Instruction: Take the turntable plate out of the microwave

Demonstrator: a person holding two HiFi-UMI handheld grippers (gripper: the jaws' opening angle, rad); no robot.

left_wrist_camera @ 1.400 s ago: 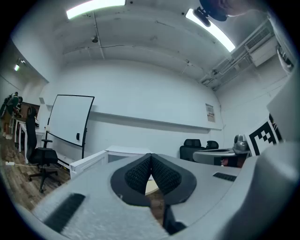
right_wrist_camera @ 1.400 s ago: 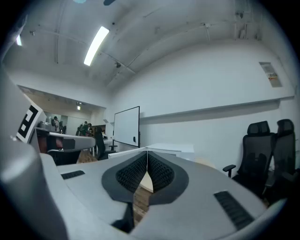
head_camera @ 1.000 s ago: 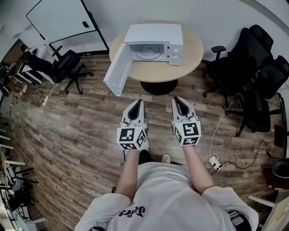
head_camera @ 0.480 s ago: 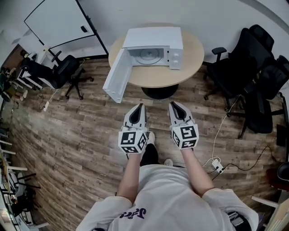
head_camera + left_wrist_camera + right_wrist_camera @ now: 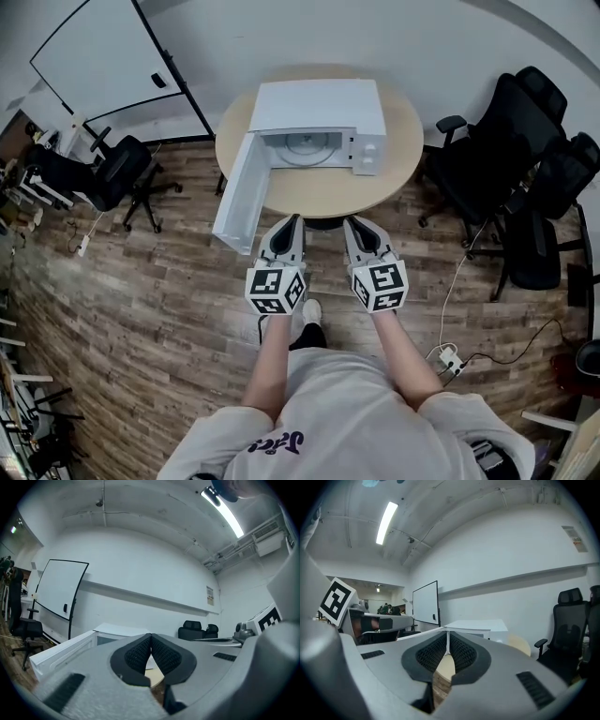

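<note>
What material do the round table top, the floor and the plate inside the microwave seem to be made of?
Table top: pale beige, smooth and matte, probably laminate or light wood.
Floor: brown planks with visible grain, either wood or wood-look vinyl.
Plate: pale greyish disc with ring marks, possibly glass; too small to be sure.

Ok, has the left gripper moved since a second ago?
Yes. The left gripper has come forward toward the round table: in the head view its tip now meets the table's near edge, where a clear gap separated them before.
</note>
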